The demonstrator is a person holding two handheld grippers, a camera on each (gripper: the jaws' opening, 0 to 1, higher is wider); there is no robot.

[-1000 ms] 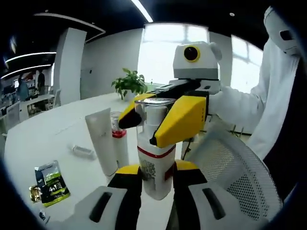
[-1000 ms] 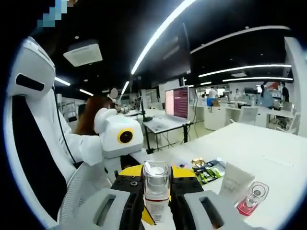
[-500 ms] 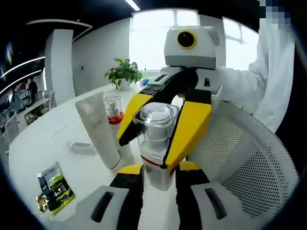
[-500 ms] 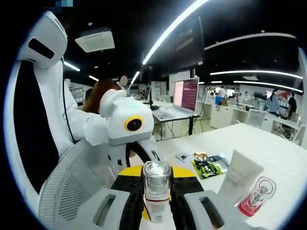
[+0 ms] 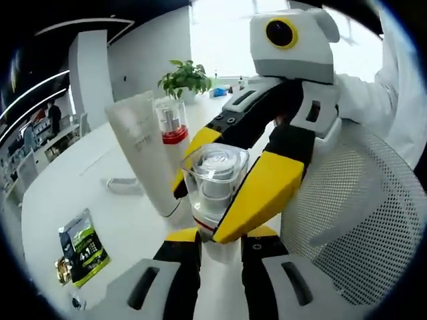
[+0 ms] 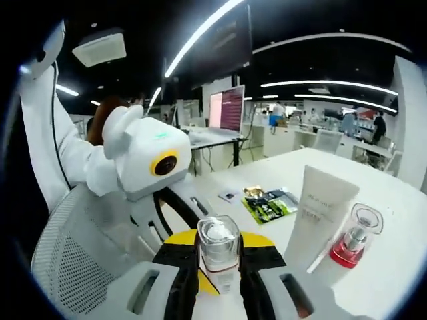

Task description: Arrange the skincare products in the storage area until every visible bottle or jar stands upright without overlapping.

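Note:
A white bottle with a clear cap (image 5: 213,179) is held between both grippers above the white table (image 5: 73,193). My left gripper (image 5: 220,241) is shut on its lower body. My right gripper (image 5: 199,215) comes in from the upper right, its yellow fingers (image 5: 263,190) closed on the cap. In the right gripper view the same bottle (image 6: 219,248) sits between my right gripper (image 6: 219,268) jaws. A white tube (image 5: 143,152) stands cap-down beside a small red-collared bottle (image 5: 172,120), both upright; they appear again as the tube (image 6: 320,212) and the red bottle (image 6: 353,239).
Green sachets (image 5: 83,245) lie on the table near its edge, and a small pale item (image 5: 124,185) lies flat beyond them. A white mesh chair (image 5: 347,220) stands close on the right. A potted plant (image 5: 187,79) is at the far end. A person's white sleeve (image 6: 73,160) is behind the left gripper.
Both grippers keep their hold. The held bottle has tipped, its cap now leaning toward the left camera. Both views have shifted, and the tube and red bottle look nearer.

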